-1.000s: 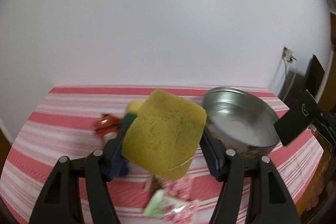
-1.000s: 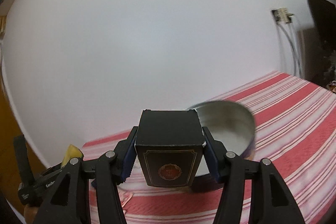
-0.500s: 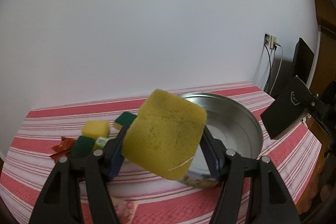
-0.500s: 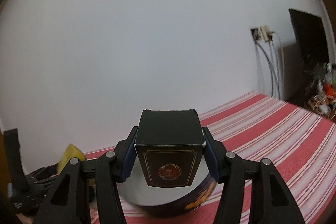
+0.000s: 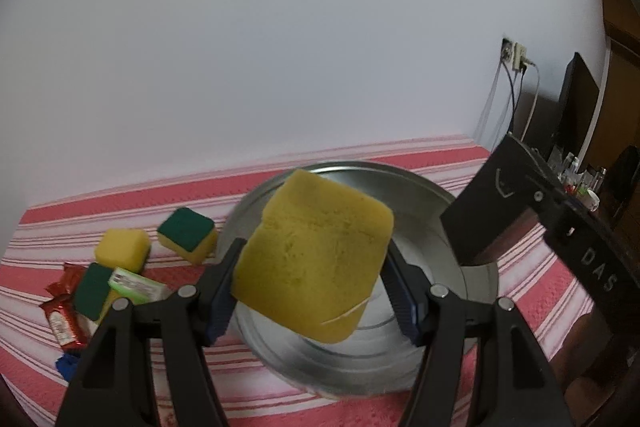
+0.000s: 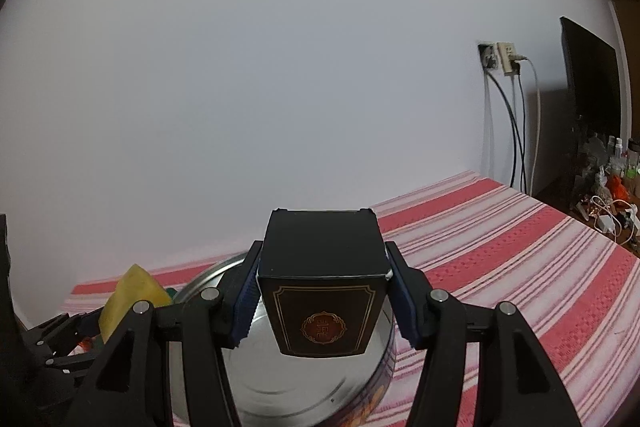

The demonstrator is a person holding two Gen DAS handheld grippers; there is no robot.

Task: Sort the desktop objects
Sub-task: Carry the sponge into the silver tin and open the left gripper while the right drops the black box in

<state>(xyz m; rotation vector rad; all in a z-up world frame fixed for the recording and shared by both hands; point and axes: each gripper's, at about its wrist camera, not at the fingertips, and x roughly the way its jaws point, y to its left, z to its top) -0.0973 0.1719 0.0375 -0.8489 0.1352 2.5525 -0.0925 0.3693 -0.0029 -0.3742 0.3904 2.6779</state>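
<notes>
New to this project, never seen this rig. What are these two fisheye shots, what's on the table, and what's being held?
There is no robot arm. A person carries a two-finger gripper in each hand, and each gripper has a fisheye camera looking forward along its fingers.

In the left wrist view, the left gripper clamps a large yellow sponge above a round metal tin. In the right wrist view, the right gripper clamps a black box with a gold emblem above the same tin; that box also shows at the right of the left view.

On the red-striped tablecloth, left of the tin, lie small yellow and green scrub sponges and wrapped snacks.
</notes>
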